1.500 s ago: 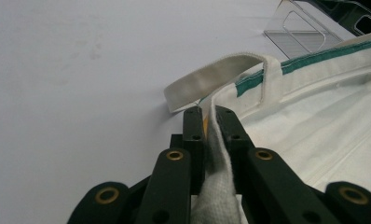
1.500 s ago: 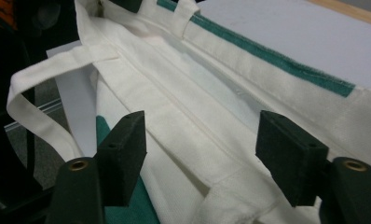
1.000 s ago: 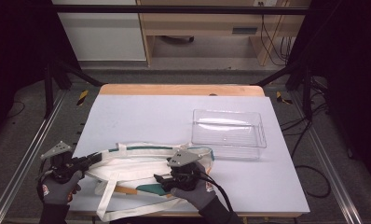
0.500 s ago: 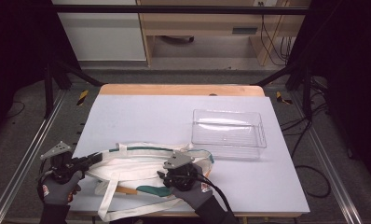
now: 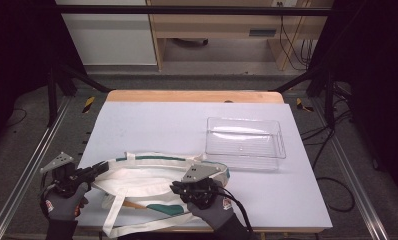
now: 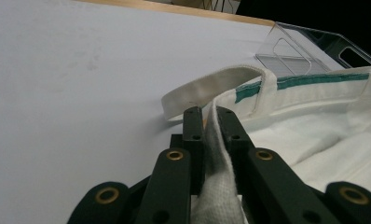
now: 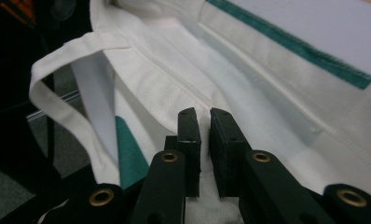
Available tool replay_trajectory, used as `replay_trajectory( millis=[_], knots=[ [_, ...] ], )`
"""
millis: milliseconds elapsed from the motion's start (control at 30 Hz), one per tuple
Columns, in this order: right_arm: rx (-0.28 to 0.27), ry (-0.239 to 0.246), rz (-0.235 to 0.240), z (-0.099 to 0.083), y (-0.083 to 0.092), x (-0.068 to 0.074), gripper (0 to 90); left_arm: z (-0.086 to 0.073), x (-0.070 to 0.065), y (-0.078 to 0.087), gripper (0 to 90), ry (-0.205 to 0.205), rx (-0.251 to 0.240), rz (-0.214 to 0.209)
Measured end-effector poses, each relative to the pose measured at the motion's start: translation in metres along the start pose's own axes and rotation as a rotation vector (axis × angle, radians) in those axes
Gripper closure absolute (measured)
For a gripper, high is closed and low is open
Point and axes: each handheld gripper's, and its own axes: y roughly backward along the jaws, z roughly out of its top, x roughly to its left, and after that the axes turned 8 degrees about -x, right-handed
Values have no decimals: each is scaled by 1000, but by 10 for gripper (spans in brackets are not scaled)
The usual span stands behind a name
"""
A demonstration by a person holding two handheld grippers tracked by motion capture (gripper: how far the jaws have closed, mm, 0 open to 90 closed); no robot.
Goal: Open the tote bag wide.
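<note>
Pale table point(image 5: 152, 125), and the canvas tote bag point(image 5: 152, 182) runs lengthwise between both tools: left gripper point(image 6: 210, 122) jaws clamp its rim, right gripper point(image 7: 202, 122) jaws pinch its near edge

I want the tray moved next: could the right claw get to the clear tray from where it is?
Probably not yet: the right claw is shut on the tote bag. Once released, bare table lies toward the clear tray.

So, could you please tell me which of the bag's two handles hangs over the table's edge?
The near handle, looping off the table's front edge beside the right tongs; the far handle lies flat on the table.
</note>
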Motion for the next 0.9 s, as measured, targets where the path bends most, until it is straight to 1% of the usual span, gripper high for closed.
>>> replay_trajectory(
  millis=[33, 67, 133, 200, 267, 300, 333, 433, 467, 500, 533, 600, 633, 667, 733, 800, 900],
  knots=[
    [9, 4, 9, -2, 1, 2, 833, -1, -1, -1, 831, -4, 2, 3],
    [18, -6, 25, -8, 2, 6, 833, -1, -1, -1, 827, -7, 3, 4],
    [20, -22, 37, -13, 4, 8, 833, -1, -1, -2, 804, -4, 5, -6],
    [24, -29, 47, -17, 4, 10, 833, 1, 0, -2, 734, -6, -8, -11],
    [37, -36, 55, -22, 3, 11, 831, 3, 1, -3, 659, -33, -9, -16],
    [45, -41, 61, -25, 3, 12, 829, 3, 1, -3, 620, -33, -9, -16],
    [52, -49, 66, -29, 2, 12, 828, 6, 0, -5, 576, -67, -10, -29],
    [78, -63, 75, -37, -3, 12, 825, 10, 0, -10, 490, -120, 13, -40],
    [88, -64, 78, -39, -5, 13, 824, 12, 0, -11, 473, -128, 17, -42],
    [97, -67, 78, -40, -6, 13, 823, 13, 0, -12, 470, -135, 22, -51],
    [99, -64, 75, -42, -6, 13, 822, 14, 1, -13, 450, -135, 24, -59],
    [105, -77, 73, -46, -8, 13, 821, 17, 0, -15, 442, -143, 29, -78],
    [105, -77, 73, -46, -8, 13, 821, 17, 0, -15, 442, -143, 29, -78],
    [109, -85, 69, -52, -11, 11, 818, 18, -2, -18, 436, -169, 43, -90],
    [113, -87, 58, -56, -14, 11, 811, 16, -5, -21, 452, -201, 67, -72],
    [104, -88, 50, -60, -17, 11, 800, 13, -6, -25, 488, -221, 92, -65],
    [95, -90, 52, -62, -17, 9, 787, 10, -7, -27, 516, -231, 94, -53]
  ],
)
